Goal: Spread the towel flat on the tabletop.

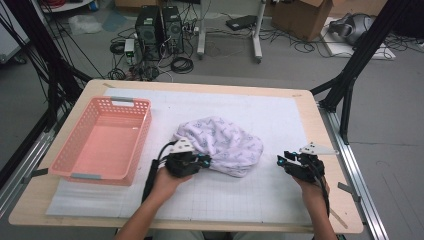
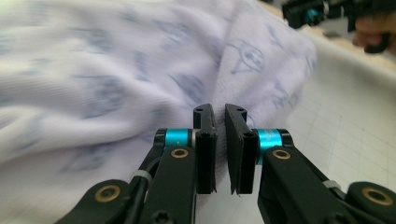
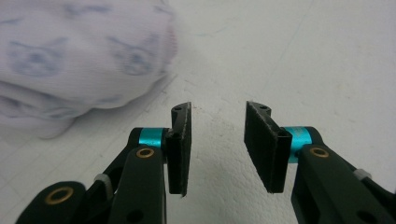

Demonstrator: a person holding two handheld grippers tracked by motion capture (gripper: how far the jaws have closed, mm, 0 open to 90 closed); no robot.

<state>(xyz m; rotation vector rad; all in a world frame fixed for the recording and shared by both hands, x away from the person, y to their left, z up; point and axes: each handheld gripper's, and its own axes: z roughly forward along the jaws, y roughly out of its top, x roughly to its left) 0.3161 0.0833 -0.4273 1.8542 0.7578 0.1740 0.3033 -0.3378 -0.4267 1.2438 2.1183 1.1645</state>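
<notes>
A pale wooden table (image 1: 320,135) carries a pink slotted plastic basket (image 1: 102,140) and, beside it at centre, a crumpled white cloth with faint blue prints (image 1: 225,142). The left gripper (image 2: 219,116) seems pinched on the cloth's edge, jaws nearly together. The right gripper (image 3: 217,116) rests apart, jaws open and empty.

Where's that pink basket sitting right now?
In the high view the pink basket sits on the left side of the table, left of the patterned white cloth and just beyond the left gripper.

Left gripper view: cloth (image 2: 116,70) blurred, cut off at left and top edges; pinched fold indiscernible.
</notes>
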